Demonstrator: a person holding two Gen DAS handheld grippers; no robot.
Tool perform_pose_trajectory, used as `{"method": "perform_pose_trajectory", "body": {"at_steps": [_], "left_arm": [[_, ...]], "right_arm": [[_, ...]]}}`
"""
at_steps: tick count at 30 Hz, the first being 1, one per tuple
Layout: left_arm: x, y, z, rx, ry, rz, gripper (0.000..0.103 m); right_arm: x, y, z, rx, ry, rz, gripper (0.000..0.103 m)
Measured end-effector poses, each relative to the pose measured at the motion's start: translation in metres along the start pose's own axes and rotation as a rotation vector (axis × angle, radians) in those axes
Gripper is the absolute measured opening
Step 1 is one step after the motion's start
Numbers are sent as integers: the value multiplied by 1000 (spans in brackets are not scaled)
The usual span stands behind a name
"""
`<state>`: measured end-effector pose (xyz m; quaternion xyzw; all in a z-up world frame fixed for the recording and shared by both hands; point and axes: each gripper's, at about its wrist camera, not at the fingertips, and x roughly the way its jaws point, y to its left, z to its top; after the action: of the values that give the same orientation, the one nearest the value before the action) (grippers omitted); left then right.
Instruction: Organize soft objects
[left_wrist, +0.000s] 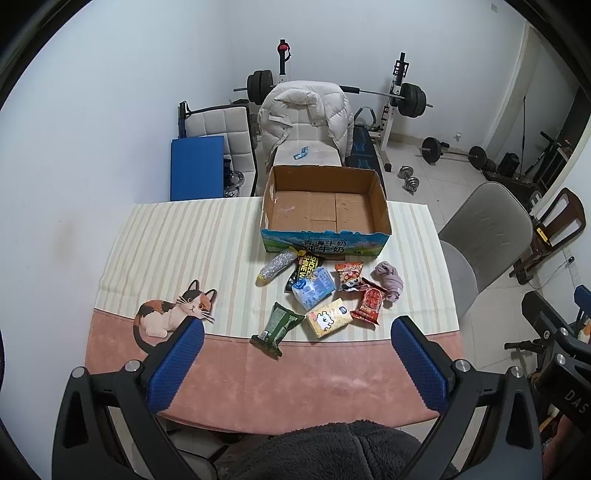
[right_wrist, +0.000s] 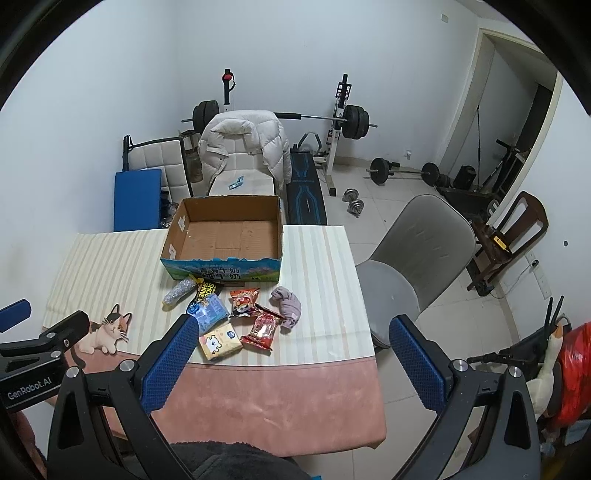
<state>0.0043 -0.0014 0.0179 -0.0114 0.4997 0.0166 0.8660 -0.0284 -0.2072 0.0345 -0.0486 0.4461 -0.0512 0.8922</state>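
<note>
An empty cardboard box (left_wrist: 325, 206) (right_wrist: 225, 236) with a blue printed front stands at the table's far side. In front of it lie several soft packets: a silver glitter pouch (left_wrist: 277, 266) (right_wrist: 179, 291), a black packet (left_wrist: 306, 271), a blue tissue pack (left_wrist: 314, 288) (right_wrist: 212, 312), a green packet (left_wrist: 279, 326), a yellow tissue pack (left_wrist: 328, 319) (right_wrist: 220, 342), two red snack bags (left_wrist: 371, 301) (right_wrist: 264, 326) and a mauve rolled cloth (left_wrist: 389, 280) (right_wrist: 288, 304). My left gripper (left_wrist: 297, 326) hangs open above the near edge. My right gripper (right_wrist: 295, 326) is open too, further right.
The table (left_wrist: 295, 376) wears a striped and pink cloth with a cat picture (left_wrist: 173, 314). A grey chair (right_wrist: 413, 258) stands at the right side, a chair with a white jacket (left_wrist: 306, 114) behind the box. Weights and a barbell rack fill the floor beyond.
</note>
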Motion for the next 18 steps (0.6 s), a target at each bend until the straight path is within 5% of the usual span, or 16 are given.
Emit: {"method": "perform_pose_trajectory", "body": {"at_steps": [18], "left_arm": [[2, -3, -1, -1, -3, 3, 103]], "right_arm": [[-2, 3, 3, -4, -9, 1, 103]]}}
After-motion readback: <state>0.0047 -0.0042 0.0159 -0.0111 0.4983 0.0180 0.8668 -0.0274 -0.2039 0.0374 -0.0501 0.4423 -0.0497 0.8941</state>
